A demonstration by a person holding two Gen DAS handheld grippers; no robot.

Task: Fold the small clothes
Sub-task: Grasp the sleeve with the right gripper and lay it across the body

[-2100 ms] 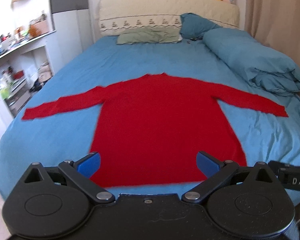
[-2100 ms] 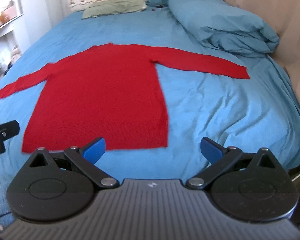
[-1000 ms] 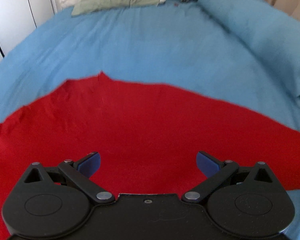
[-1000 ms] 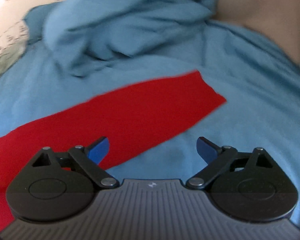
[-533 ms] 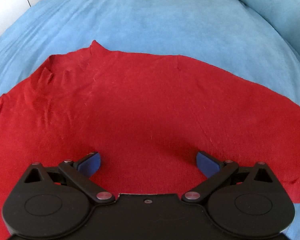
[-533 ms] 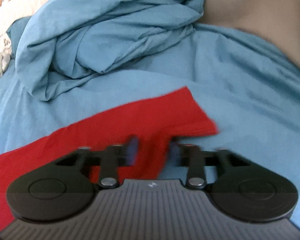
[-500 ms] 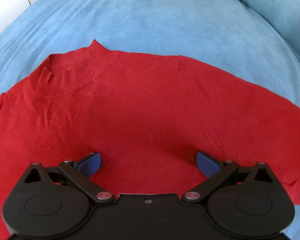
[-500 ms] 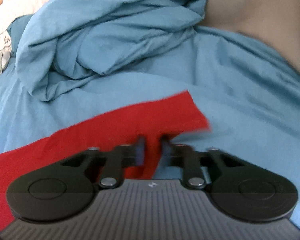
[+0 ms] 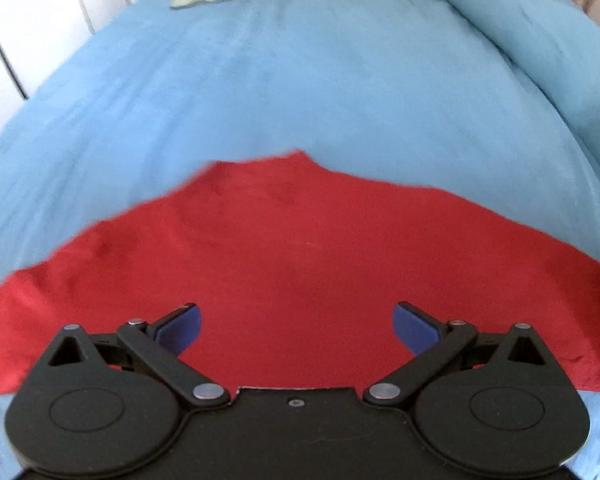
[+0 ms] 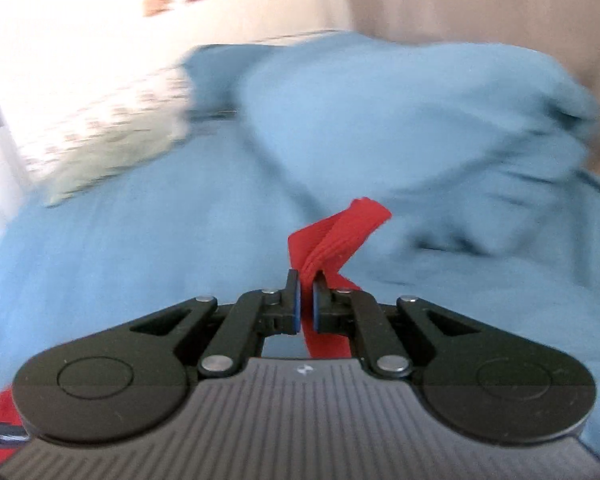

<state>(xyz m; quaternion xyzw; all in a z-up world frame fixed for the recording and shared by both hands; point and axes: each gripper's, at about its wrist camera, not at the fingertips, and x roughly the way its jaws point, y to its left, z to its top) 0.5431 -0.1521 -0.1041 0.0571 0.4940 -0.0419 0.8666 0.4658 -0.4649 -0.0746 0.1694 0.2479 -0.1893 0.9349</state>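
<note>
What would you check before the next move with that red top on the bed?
1. Right gripper shut on the red knit sweater's sleeve end: ok; its jaws have just been closing.
2. Sleeve end lifted off the blue bedsheet: ok.
3. Left gripper open, holding nothing: ok.
4. Sweater body flat under the left gripper: ok.
5. Bunched blue duvet apart from the sleeve: cannot tell, blurred.
</note>
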